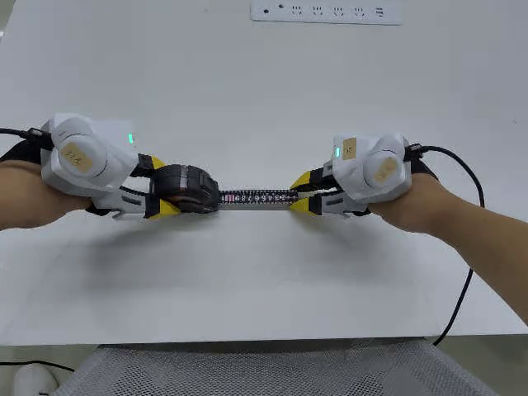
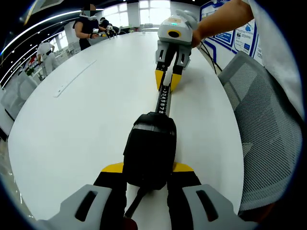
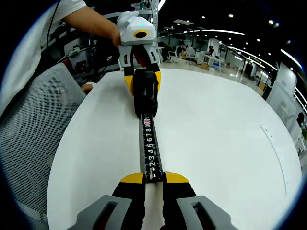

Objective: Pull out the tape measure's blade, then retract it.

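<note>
1. The left tongs (image 2: 147, 168) pinch the black tape measure case (image 2: 149, 143), low over the white counter (image 1: 247, 91).
2. The right tongs (image 3: 154, 178) are clamped on the tip of the blade (image 3: 149, 143), which spans between them with a short stretch drawn out.
3. Pulling looks underway; retracting is not yet done.
4. The case presumably houses the remaining blade.

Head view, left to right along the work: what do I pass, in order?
left gripper → tape measure case → blade → right gripper
</note>
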A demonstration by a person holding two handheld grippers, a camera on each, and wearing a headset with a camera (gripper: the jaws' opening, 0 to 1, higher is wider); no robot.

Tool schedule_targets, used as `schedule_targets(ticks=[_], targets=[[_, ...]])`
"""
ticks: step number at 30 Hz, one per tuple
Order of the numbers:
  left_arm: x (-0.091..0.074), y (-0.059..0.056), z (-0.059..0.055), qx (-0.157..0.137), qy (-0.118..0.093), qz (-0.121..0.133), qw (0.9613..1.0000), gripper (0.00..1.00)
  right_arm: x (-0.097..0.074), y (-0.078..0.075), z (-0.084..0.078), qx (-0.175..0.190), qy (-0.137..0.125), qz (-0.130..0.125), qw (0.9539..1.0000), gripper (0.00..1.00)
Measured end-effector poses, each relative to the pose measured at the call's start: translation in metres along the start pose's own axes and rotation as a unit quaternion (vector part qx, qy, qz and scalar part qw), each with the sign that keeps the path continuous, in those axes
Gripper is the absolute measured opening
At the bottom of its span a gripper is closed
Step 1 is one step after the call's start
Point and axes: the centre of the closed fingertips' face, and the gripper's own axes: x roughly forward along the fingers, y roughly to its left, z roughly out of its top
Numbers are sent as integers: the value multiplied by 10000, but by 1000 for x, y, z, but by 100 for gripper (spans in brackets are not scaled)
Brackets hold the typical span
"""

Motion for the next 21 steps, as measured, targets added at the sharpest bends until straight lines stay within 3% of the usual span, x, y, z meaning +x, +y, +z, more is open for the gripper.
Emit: schedule_targets(ticks=[21], targets=[[0,0,0,-10,-8,0,10000,27,-24,-4,-26,53,174,-77,9998,9]])
